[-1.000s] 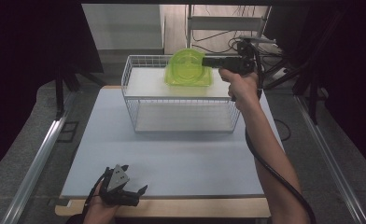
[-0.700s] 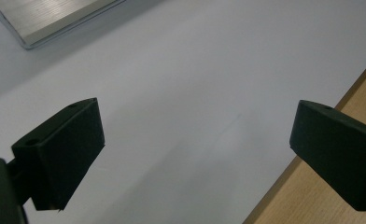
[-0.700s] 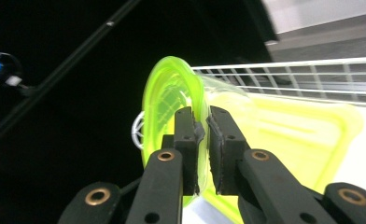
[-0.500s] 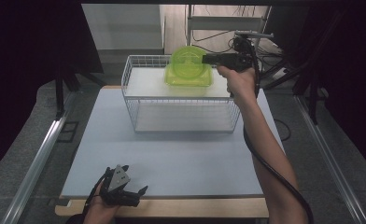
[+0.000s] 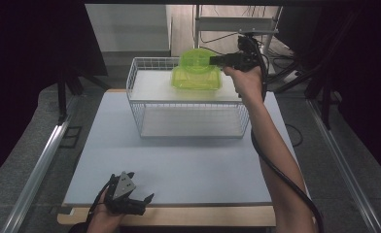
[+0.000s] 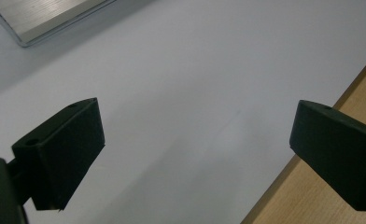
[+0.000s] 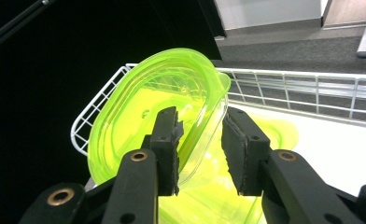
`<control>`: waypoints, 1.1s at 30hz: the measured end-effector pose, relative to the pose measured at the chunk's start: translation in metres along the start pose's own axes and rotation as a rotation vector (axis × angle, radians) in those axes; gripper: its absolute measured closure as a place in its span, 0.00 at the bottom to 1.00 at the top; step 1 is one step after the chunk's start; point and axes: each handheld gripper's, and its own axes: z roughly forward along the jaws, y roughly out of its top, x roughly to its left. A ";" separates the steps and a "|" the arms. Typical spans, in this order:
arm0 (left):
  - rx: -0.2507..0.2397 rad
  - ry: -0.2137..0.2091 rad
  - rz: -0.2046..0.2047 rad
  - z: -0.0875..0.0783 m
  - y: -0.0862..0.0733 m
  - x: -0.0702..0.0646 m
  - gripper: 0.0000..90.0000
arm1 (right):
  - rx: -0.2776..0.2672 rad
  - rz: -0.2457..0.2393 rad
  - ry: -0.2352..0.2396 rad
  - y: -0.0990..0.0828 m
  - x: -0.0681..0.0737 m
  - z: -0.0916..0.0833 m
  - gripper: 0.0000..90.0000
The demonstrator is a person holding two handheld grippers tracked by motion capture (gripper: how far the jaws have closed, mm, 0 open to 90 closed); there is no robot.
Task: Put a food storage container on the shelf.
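- My right gripper [image 7: 200, 154] has its jaws pinched on the rim of a translucent lime-green plastic container [image 5: 198, 62], one jaw inside the wall and one outside, so the thin wall cannot slip.
- It hangs tilted over a second green tub [image 5: 196, 80] in the white wire basket [image 5: 188, 114] at twelve o'clock on the pale table [image 5: 179, 165], probably for nesting or lifting apart.
- My left gripper [image 6: 195, 154] rests at seven o'clock with jaws spread wide and nothing between them, parked out of the way.

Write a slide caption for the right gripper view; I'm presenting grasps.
Right gripper pinches a green bowl's rim above a white wire basket.
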 end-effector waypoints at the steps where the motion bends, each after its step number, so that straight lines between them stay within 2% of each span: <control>1: -0.001 0.000 0.000 0.000 0.000 0.000 0.03 | 0.000 -0.002 0.000 0.000 0.000 0.000 0.72; 3: 0.001 -0.001 0.001 0.000 0.000 0.000 0.03 | 0.001 -0.005 -0.005 0.001 0.000 0.002 0.71; 5: 0.004 -0.002 0.005 0.001 0.000 0.000 0.03 | 0.003 -0.031 -0.033 0.002 0.001 0.003 0.70; 13: 0.006 -0.003 0.007 0.001 0.000 -0.001 0.03 | 0.002 -0.064 -0.054 0.003 0.003 0.006 0.65; 17: 0.003 0.000 0.005 0.001 0.000 -0.001 0.03 | -0.001 -0.084 -0.057 0.002 0.004 0.005 0.54; 20: -0.001 0.005 -0.001 0.000 0.000 0.000 0.03 | -0.001 -0.101 -0.025 0.000 0.005 0.004 0.44; 26: 0.002 0.005 0.000 0.000 0.000 0.000 0.03 | -0.016 -0.180 -0.003 -0.007 0.013 0.001 0.27; 33: 0.003 0.008 -0.003 0.000 0.001 0.000 0.03 | -0.010 -0.248 -0.011 -0.019 0.020 -0.004 0.22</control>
